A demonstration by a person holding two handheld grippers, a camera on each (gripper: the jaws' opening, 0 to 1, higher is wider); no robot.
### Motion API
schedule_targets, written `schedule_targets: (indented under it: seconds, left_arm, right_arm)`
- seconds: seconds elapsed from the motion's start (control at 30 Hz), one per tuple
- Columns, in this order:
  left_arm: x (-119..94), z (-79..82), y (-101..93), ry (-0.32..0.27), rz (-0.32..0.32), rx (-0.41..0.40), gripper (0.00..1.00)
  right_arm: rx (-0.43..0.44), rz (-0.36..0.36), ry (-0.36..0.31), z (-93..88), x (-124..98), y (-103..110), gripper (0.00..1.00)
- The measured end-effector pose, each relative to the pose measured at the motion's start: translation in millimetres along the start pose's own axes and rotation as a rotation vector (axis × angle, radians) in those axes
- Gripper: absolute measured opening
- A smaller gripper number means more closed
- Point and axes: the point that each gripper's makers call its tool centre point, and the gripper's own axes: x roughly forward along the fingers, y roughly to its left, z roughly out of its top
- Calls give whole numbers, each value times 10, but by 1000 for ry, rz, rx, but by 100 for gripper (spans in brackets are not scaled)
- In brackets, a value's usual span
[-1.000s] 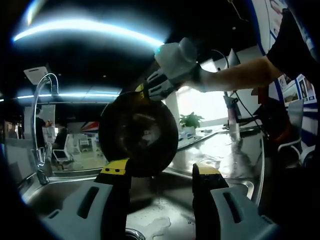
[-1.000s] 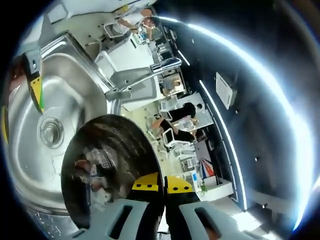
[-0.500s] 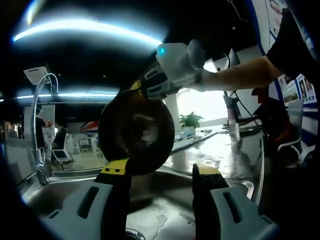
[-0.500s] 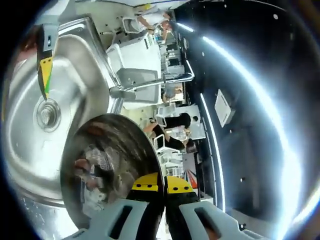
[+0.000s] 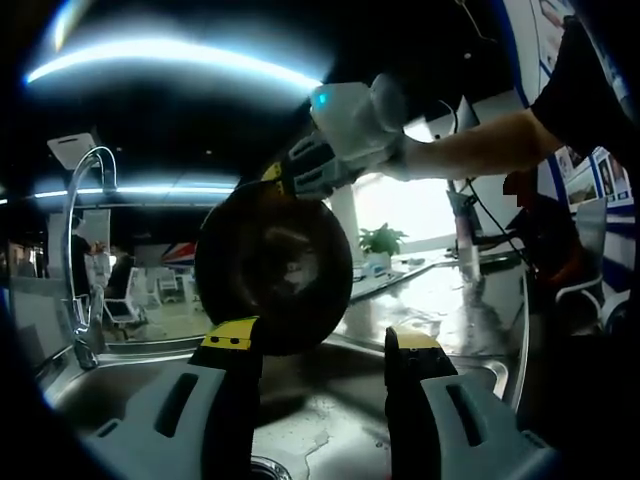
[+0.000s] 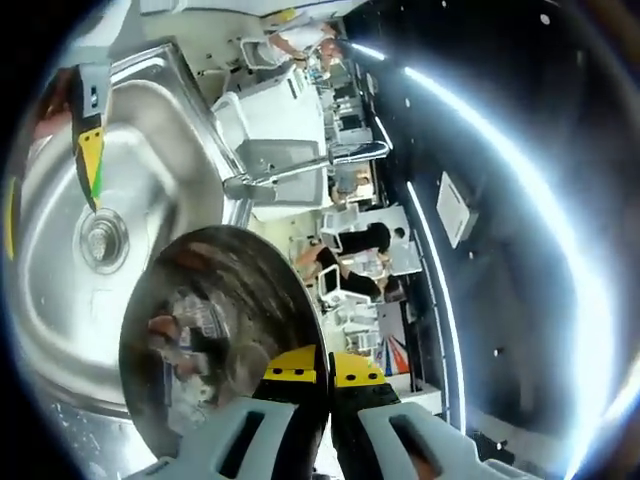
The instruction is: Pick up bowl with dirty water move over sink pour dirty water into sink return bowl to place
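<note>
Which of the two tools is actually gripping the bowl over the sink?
The right tool: its jaws are shut on the rim of the bowl. The left tool hangs open and empty above the sink.

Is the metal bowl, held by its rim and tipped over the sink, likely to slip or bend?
The bowl looks like rigid shiny metal, so bending seems unlikely. The right gripper pinches only its rim, and the sink looks wet, so it may slip or swing.
</note>
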Motion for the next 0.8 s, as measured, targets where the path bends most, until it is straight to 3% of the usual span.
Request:
schedule_targets:
  seconds: [0.53, 0.77, 0.8]
  left_arm:
    - [3, -15, 0, 7, 2, 1, 48]
    - [6, -19, 13, 9, 6, 1, 48]
    - [6, -20, 13, 10, 7, 1, 48]
  right_arm:
    - [248, 102, 72, -265, 19, 61, 0]
    - [315, 139, 107, -386, -12, 74, 0]
    - [374, 163, 112, -389, -38, 123, 0]
